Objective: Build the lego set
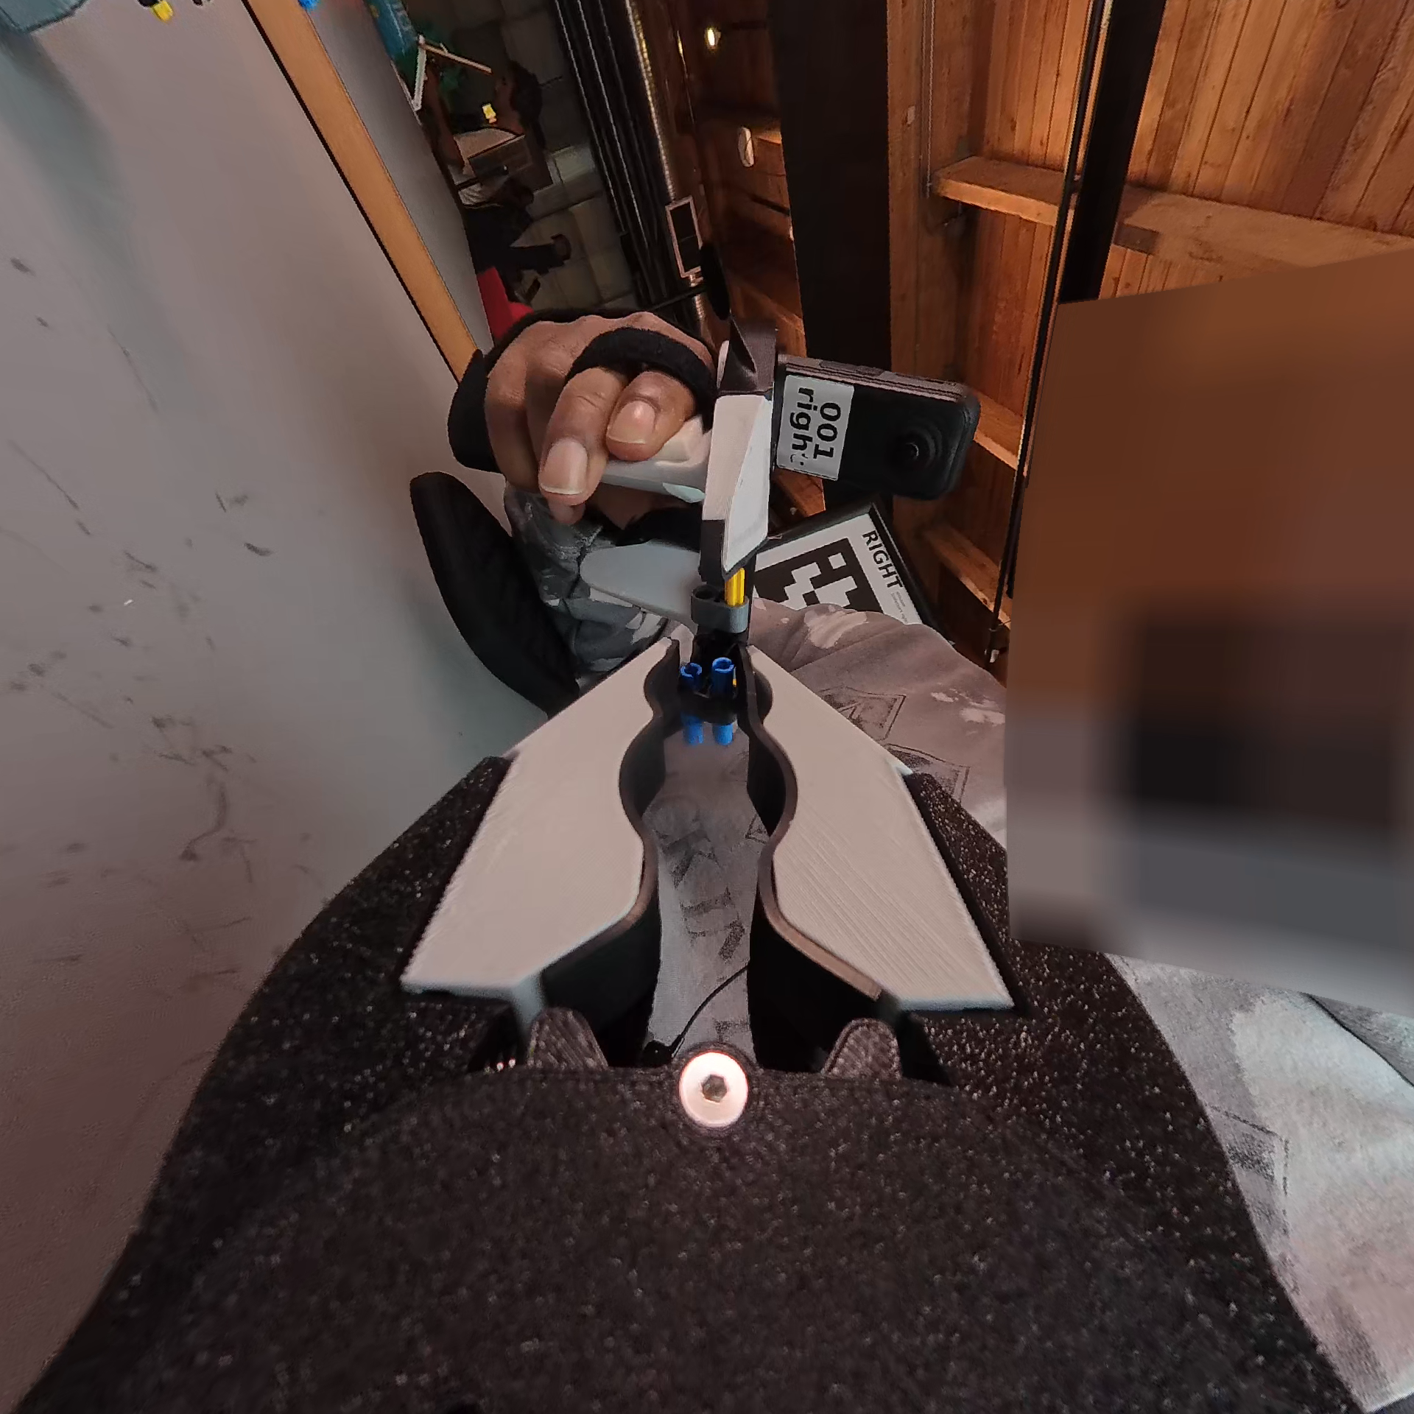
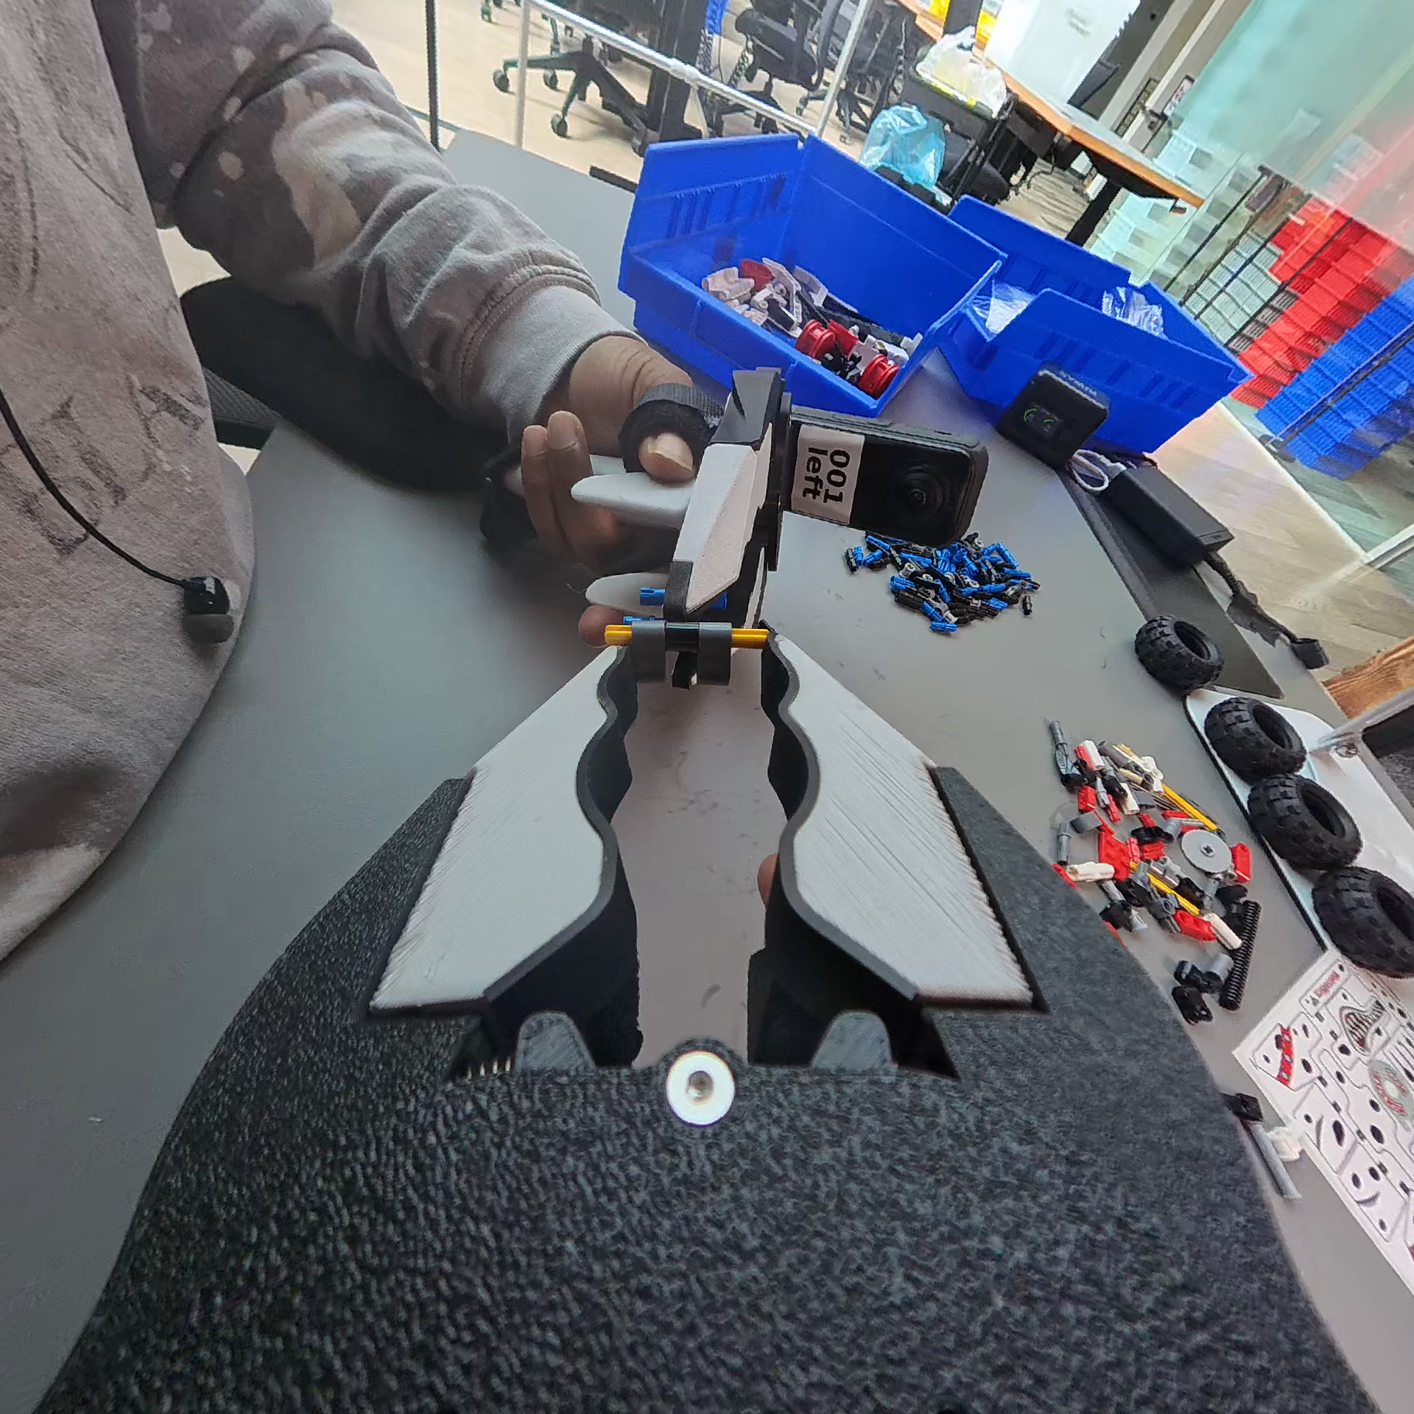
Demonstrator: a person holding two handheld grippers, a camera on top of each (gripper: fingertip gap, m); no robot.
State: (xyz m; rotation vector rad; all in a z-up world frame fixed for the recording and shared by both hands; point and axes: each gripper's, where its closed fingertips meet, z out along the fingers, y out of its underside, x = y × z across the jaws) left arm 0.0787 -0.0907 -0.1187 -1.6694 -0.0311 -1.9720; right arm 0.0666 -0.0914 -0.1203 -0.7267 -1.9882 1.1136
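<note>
Two grippers meet on a small lego piece above the table.
The left gripper [image 1: 708, 673] is clamped on the black part with blue pins [image 1: 708, 700]; the right gripper [image 2: 692, 658] pinches its yellow axle [image 2: 618, 633] end, held over the grey table [image 2: 956, 689], left of the tyres [image 2: 1255, 738].

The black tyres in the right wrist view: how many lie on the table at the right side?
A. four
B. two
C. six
A: four black tyres lie in a curved row along the right edge of the grey table, past the heap of small red and grey parts.
</note>
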